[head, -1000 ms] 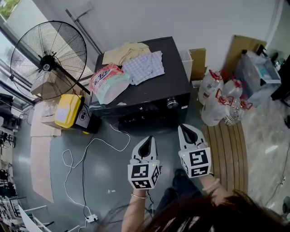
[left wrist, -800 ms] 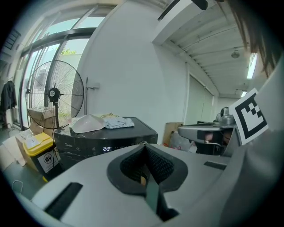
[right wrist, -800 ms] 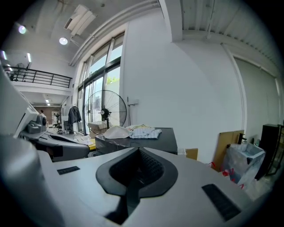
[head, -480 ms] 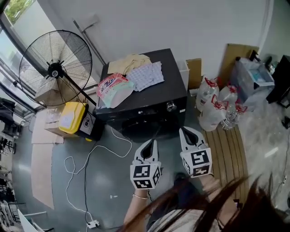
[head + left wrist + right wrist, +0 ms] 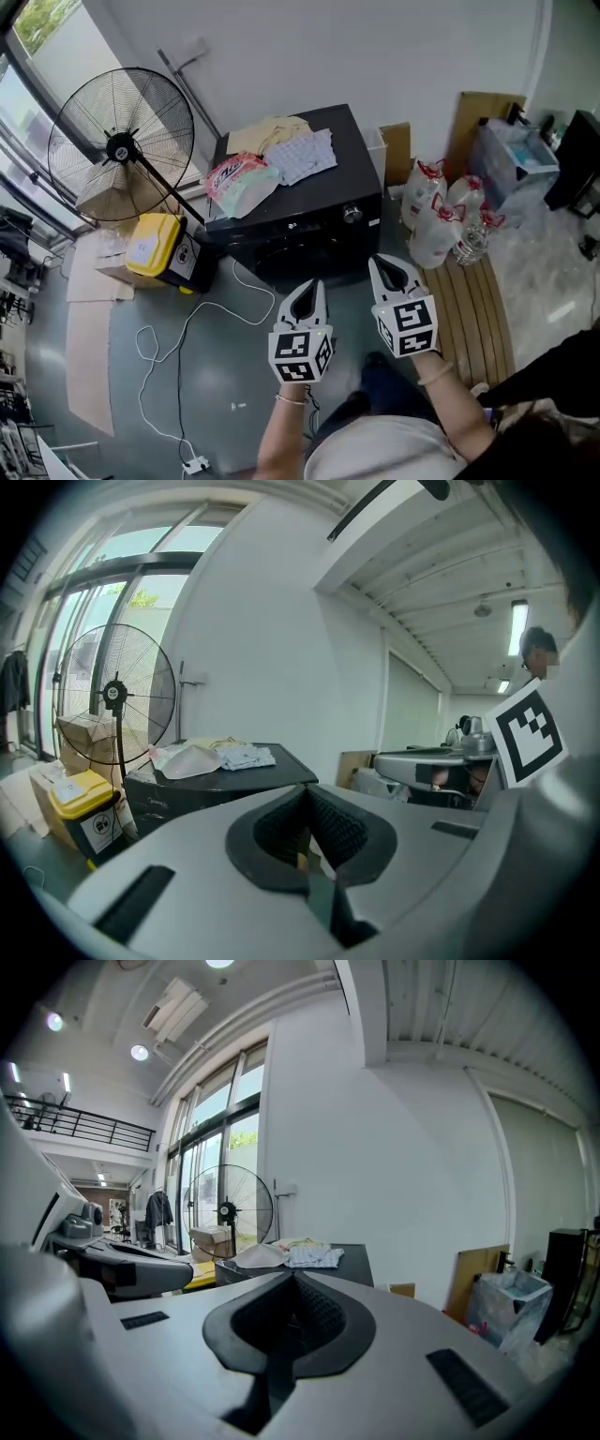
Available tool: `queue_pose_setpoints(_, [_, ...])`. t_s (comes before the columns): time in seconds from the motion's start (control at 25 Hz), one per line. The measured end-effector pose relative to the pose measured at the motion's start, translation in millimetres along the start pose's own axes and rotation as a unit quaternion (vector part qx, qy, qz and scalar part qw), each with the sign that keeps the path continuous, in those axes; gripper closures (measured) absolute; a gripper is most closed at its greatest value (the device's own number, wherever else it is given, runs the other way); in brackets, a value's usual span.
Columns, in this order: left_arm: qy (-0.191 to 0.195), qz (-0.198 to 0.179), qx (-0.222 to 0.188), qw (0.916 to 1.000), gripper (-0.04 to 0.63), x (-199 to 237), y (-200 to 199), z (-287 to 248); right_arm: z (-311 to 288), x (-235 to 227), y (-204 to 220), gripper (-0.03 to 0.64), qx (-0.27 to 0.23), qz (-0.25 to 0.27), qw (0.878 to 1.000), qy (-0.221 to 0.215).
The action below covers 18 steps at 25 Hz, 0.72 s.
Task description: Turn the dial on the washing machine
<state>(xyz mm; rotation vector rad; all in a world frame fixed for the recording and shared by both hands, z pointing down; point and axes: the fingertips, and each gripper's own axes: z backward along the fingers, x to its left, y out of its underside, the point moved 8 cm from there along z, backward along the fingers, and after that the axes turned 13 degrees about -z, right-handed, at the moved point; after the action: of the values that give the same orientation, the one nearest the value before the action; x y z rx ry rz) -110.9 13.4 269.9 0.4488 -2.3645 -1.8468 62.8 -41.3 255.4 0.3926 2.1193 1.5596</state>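
Left gripper [image 5: 310, 289] [image 5: 307, 829]: jaws clenched, nothing between them. Right gripper [image 5: 382, 268] [image 5: 286, 1321]: same, closed and empty. Both were held side by side, tips toward the washer [image 5: 309, 202], well apart from it. Each cube carried black-and-white square markers, no words.

Dial [image 5: 352, 214] sat near the right end of the washer's front panel, untouched. Small pale print beside it, possibly a logo, was too small to read.

On the lid lay clothes [image 5: 286, 142] and a pink pouch [image 5: 236, 178], its print illegible. A yellow bin [image 5: 150, 246] stood just beside the washer's left edge; its label showed a symbol in the left gripper view [image 5: 98, 827], not readable.

Bare grey floor lay open between grippers and washer front. A white cable [image 5: 187, 323] trailed to the left. Bottles [image 5: 441, 217] and wooden slats [image 5: 473, 305] crowded the right side; the fan [image 5: 122, 145] stood far left.
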Motion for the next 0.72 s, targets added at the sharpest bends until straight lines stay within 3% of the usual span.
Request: queue_pose_setpoints(0.72, [0.010, -0.011, -0.027, 0.9995, 0.581, 2.1, -14.6, 65.5, 56.8, 46.7, -10.5, 0.591, -0.023, 0.017, 1.000, 0.009])
